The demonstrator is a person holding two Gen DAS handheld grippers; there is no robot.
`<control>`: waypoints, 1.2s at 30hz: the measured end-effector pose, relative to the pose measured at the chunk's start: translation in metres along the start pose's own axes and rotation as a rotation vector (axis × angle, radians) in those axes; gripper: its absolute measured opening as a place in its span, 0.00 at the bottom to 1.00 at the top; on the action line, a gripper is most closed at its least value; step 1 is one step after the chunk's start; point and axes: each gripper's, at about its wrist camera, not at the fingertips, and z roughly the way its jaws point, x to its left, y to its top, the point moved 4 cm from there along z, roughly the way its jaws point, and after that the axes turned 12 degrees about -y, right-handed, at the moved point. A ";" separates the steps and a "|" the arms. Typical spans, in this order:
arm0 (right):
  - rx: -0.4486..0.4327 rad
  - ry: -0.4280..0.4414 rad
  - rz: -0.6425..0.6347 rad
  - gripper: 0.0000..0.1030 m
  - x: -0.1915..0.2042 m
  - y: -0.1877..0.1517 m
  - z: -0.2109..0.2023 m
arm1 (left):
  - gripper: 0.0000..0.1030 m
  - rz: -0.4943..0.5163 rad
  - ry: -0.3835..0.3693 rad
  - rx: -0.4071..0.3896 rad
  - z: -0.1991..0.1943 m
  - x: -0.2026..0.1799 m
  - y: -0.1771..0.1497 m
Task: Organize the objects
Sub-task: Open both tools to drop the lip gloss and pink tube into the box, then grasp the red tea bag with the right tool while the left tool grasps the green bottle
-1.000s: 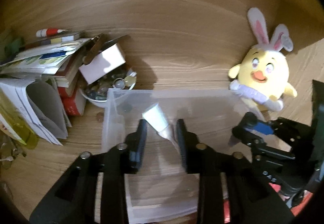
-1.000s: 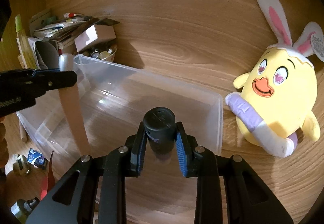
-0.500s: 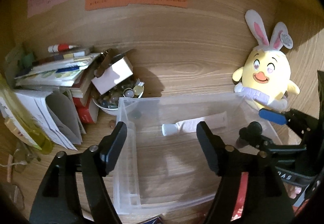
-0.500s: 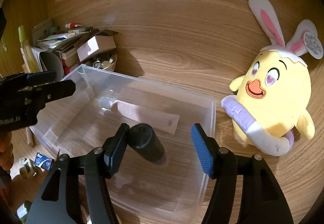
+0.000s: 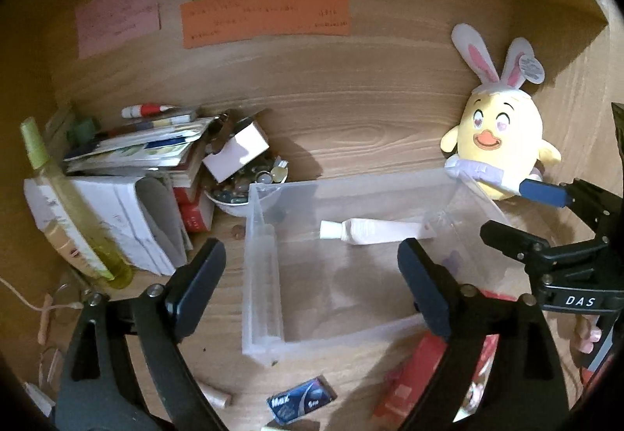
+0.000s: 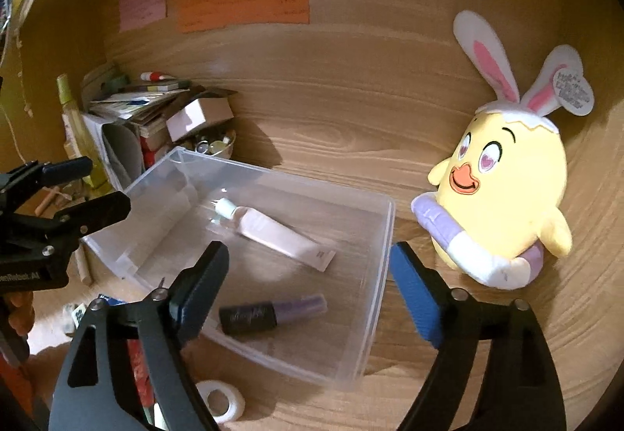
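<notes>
A clear plastic bin (image 5: 260, 267) (image 6: 380, 259) stands on the wooden desk. A white-capped pink tube (image 5: 374, 231) (image 6: 273, 232) lies flat inside it. A purple bottle with a black cap (image 6: 271, 313) lies in the bin's near part in the right wrist view. My left gripper (image 5: 312, 271) is open and empty above the bin's near side. My right gripper (image 6: 308, 275) is open and empty above the bin; it also shows at the right of the left wrist view (image 5: 546, 220).
A yellow bunny-eared plush (image 5: 499, 146) (image 6: 503, 189) sits right of the bin. A pile of books and papers (image 5: 128, 166), a bowl of small items (image 5: 245, 185) and a yellow bottle (image 5: 70, 209) stand at the left. A blue packet (image 5: 302, 398), red packaging (image 5: 421, 372) and a tape roll (image 6: 218, 400) lie in front.
Both grippers opened and pulled back up from the bin. The tube dropped from the left gripper and the purple bottle from the right; both now lie in the bin.
</notes>
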 end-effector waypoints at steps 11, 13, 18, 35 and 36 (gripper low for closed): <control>-0.001 0.063 -0.022 0.81 0.014 -0.020 -0.033 | 0.94 0.010 0.024 -0.008 -0.034 -0.003 -0.029; -0.001 0.072 -0.029 0.81 0.016 -0.024 -0.038 | 0.94 0.003 0.015 -0.004 -0.039 -0.003 -0.036; -0.003 0.088 -0.059 0.81 0.024 -0.039 -0.047 | 0.94 0.003 0.017 0.016 -0.049 -0.006 -0.056; 0.112 0.191 -0.082 0.81 0.055 -0.077 -0.038 | 0.94 -0.030 -0.076 0.102 -0.062 -0.016 -0.123; 0.116 0.195 -0.085 0.81 0.057 -0.078 -0.037 | 0.94 -0.032 -0.085 0.109 -0.061 -0.018 -0.126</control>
